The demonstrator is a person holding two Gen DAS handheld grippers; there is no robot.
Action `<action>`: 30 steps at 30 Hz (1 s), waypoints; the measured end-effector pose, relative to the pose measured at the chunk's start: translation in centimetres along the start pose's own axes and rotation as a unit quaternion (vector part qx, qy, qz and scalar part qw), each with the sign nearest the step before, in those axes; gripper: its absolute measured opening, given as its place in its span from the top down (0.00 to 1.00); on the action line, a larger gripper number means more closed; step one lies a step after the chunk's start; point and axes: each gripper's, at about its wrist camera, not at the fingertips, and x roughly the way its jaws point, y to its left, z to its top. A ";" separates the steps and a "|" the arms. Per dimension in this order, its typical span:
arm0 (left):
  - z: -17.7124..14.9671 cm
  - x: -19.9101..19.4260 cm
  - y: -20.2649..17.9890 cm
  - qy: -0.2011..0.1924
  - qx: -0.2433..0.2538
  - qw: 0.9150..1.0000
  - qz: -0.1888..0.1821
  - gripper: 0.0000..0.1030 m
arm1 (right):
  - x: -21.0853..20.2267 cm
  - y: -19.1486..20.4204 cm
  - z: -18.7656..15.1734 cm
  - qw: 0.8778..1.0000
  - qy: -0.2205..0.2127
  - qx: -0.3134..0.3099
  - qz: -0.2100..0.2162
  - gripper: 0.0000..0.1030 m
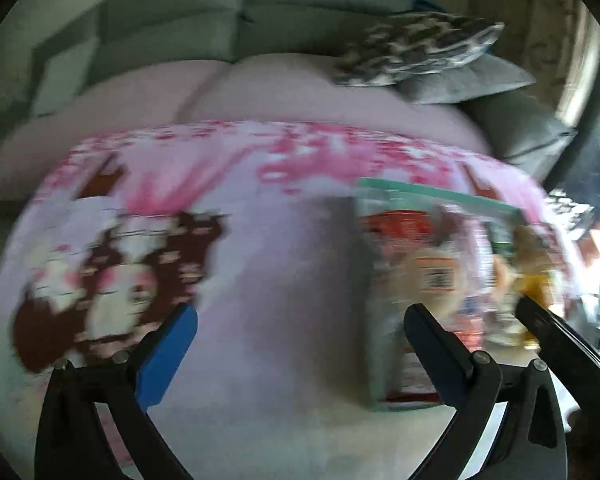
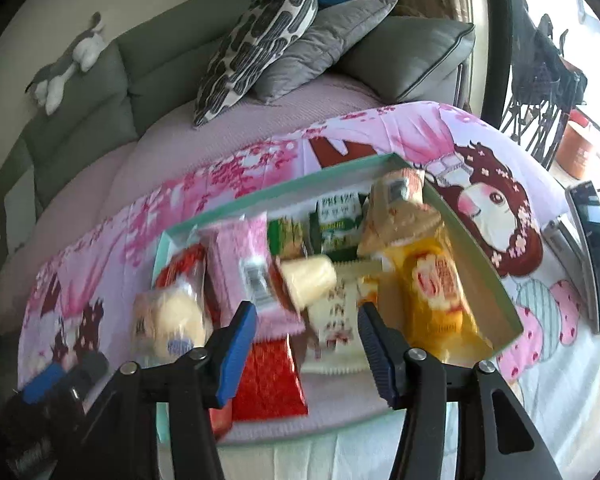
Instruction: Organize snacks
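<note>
Near the bottom centre of the right wrist view, the right hand-held gripper stands released over the crowded snacks, just above the red packet at the front of the green box. If it closes here, it could catch two overlapping packets together. At the bottom of the blurred left view, the left hand-held gripper is also released and empty, with the box at its right.

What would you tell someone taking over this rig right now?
Left gripper: open, empty, over the pink cloth beside the box; view blurred.
Right gripper: open, empty, over the snacks.
The teal box holds most snacks, piled loosely: yellow pack, pink pack, green cartons.
The red packet lies at the box's near end; whether inside is unclear.
Left: tidy the pile.
</note>
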 end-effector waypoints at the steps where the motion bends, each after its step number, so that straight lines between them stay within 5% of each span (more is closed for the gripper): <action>1: -0.3 0.0 0.5 0.000 -0.003 1.000 0.015 0.00 | -0.1 0.2 -0.8 1.000 0.002 -0.008 0.000 0.28; 7: -1.7 0.2 2.0 0.022 -0.013 0.999 0.021 0.00 | 0.0 1.1 -3.6 0.999 0.013 -0.041 -0.002 0.00; 18: -3.9 0.3 1.0 0.050 0.028 0.992 0.112 0.00 | -0.3 1.9 -4.1 0.998 0.010 -0.059 -0.001 0.00; 30: -3.6 0.6 1.6 0.063 0.018 0.993 0.094 0.00 | -0.1 2.4 -4.4 0.997 0.017 -0.074 -0.005 0.00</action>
